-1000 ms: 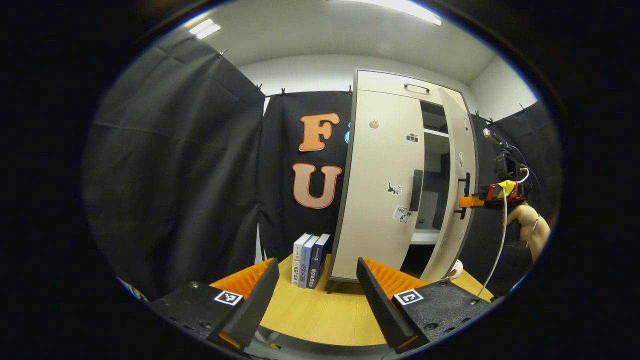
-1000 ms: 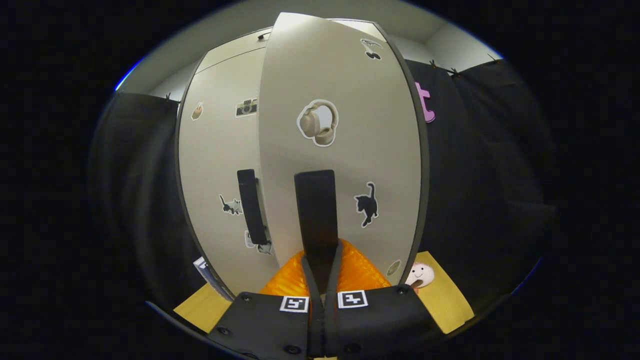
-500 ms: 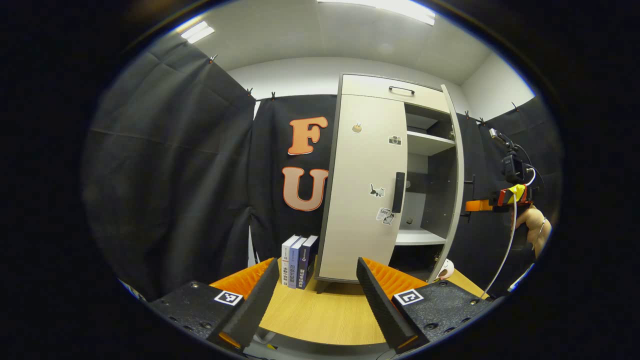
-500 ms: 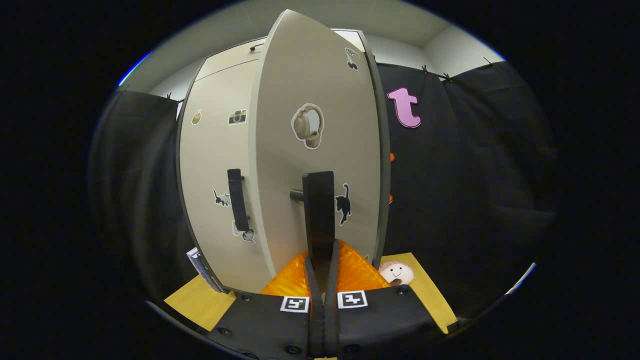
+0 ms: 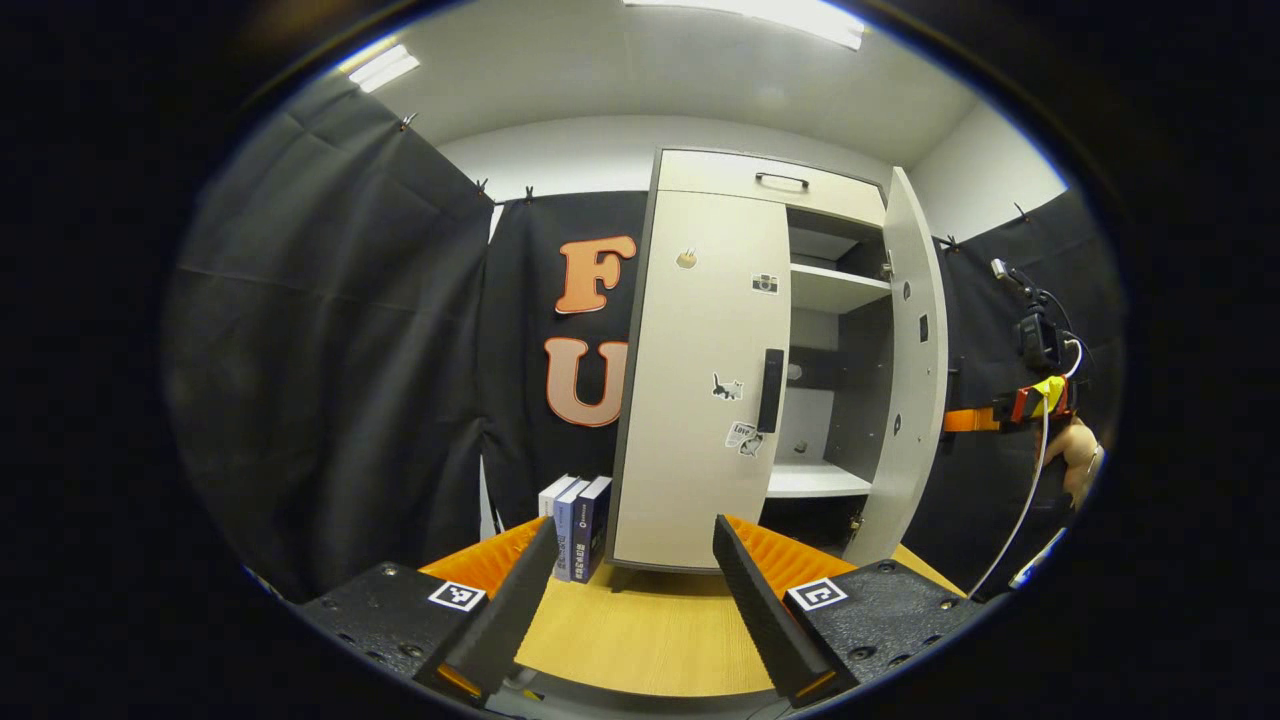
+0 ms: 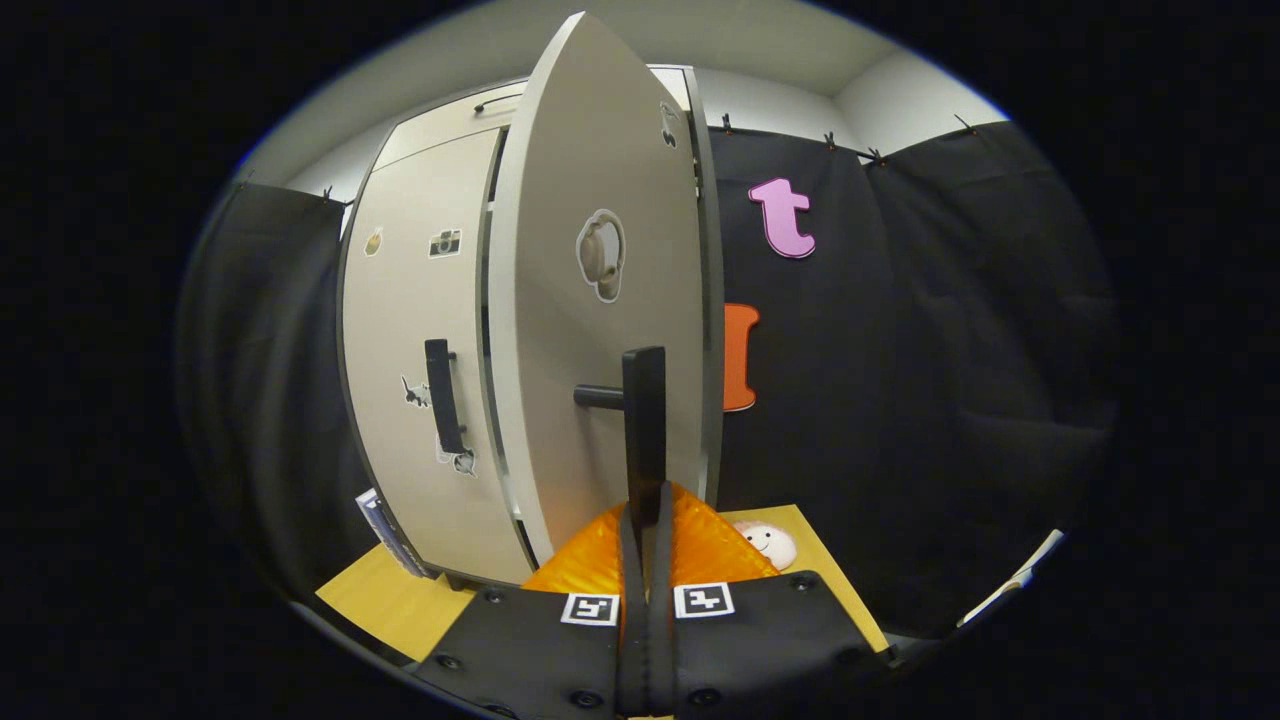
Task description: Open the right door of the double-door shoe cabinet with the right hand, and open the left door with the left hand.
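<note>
Your ceiling lights (image 5: pixel 745 15) give bright, even light from above. The cabinet interior (image 5: pixel 835 400) sits in shade. Both views stay sharp, though fisheye curvature bends the right door (image 6: pixel 600 300) and edges strongly.

black cloth walls (image 5: pixel 330 330) | white ceiling (image 5: pixel 640 80) w/ lights | wood table (image 5: pixel 640 640)
</note>
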Motion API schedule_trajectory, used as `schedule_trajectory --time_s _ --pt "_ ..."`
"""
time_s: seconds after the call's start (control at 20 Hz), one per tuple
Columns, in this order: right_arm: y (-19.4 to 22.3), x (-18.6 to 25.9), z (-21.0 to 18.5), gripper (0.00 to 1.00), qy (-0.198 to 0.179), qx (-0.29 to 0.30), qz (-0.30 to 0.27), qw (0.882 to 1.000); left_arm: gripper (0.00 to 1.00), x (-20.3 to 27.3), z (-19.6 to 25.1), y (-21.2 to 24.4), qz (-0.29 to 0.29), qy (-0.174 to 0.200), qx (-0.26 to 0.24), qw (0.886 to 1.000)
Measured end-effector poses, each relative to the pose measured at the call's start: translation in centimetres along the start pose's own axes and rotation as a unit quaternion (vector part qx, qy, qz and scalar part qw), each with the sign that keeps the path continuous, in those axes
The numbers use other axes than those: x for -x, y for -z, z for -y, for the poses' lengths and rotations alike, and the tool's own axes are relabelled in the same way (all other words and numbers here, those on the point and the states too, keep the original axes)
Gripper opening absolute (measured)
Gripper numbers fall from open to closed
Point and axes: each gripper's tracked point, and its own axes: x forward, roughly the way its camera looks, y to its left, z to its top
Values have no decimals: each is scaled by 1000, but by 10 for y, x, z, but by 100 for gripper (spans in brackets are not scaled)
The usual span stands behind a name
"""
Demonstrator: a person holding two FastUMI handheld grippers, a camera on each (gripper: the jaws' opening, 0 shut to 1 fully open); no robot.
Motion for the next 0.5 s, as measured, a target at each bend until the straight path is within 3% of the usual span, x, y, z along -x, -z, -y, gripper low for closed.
schedule_trajectory --time_s 0.5 --pt "-3 -1 30 7 32 24 6 999 95 -17 24 0 -3 -3 -17 1000"
